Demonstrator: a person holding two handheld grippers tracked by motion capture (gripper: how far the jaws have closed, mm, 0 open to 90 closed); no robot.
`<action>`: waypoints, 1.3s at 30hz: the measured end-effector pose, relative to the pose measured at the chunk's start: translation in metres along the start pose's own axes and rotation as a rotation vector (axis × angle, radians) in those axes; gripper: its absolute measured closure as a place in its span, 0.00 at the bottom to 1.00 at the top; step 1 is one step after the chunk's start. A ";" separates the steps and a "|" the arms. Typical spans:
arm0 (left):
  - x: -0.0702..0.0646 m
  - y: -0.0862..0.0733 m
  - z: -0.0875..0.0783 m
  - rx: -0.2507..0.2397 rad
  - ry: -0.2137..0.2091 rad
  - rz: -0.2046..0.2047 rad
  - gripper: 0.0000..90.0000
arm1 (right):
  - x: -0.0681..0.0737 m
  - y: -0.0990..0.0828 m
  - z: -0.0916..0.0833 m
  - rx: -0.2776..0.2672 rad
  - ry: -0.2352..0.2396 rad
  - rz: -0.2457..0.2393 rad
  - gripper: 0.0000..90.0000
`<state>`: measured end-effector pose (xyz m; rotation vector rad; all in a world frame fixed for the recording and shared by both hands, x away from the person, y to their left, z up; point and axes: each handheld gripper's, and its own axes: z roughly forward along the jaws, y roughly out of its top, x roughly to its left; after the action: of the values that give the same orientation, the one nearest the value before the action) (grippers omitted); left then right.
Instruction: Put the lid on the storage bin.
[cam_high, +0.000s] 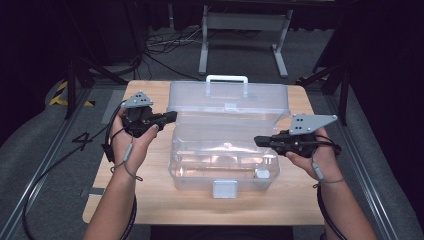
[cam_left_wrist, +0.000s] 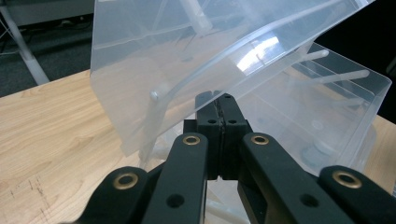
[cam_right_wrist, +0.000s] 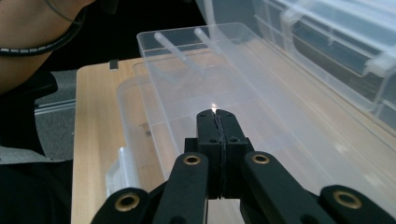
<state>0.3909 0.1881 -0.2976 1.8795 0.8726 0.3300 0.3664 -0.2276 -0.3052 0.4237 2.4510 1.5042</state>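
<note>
A clear plastic toolbox stands open in the middle of the wooden table. Its lid is tilted up at the back and carries a white handle. A white latch hangs on the front wall. My left gripper is shut with nothing in it, its tips at the lid's left edge. In the left gripper view the shut jaws point under the raised lid. My right gripper is shut and empty, reaching in over the box's right rim. Its tips hover above the clear box interior.
The table ends close to the box on the right and left. Behind it on the floor are a grey metal stand, dark tripod legs and loose cables. The person's body is at the left of the right gripper view.
</note>
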 end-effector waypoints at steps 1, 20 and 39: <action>0.000 0.000 0.000 0.001 0.001 0.001 1.00 | -0.001 -0.001 -0.003 -0.008 -0.006 0.008 1.00; -0.006 -0.001 -0.003 0.013 -0.001 0.001 1.00 | -0.027 -0.015 -0.042 -0.089 -0.138 0.161 1.00; -0.011 -0.005 -0.006 0.061 -0.038 0.006 1.00 | -0.037 -0.022 -0.052 -0.078 -0.147 0.267 1.00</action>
<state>0.3777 0.1857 -0.2975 1.9393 0.8604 0.2736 0.3800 -0.2937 -0.3000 0.8428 2.2850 1.5976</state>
